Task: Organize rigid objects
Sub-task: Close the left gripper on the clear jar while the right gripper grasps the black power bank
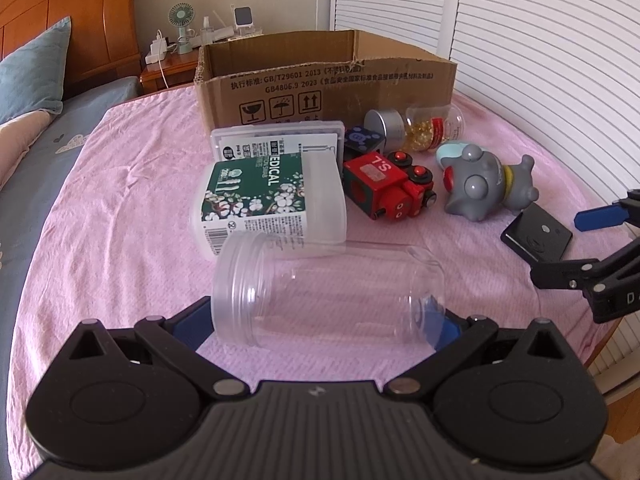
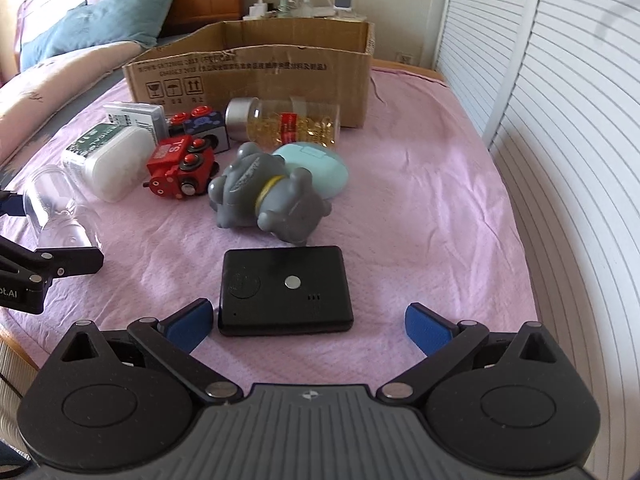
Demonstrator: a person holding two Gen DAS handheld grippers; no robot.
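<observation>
A clear plastic jar (image 1: 320,292) lies on its side on the pink cloth, between the blue pads of my left gripper (image 1: 320,326), which stands wide and straddles it; I cannot tell whether the pads touch it. The jar also shows in the right wrist view (image 2: 52,204). My right gripper (image 2: 308,322) is open around a black flat device (image 2: 285,291), its left pad close to the device's edge. An open cardboard box (image 1: 320,80) stands at the back.
Between me and the box lie a white cotton-swab tub (image 1: 272,204), a flat white case (image 1: 276,140), a red toy train (image 1: 388,184), a grey toy figure (image 1: 484,188), a teal case (image 2: 316,168), a capsule bottle (image 2: 288,124). Bed left, slatted doors right.
</observation>
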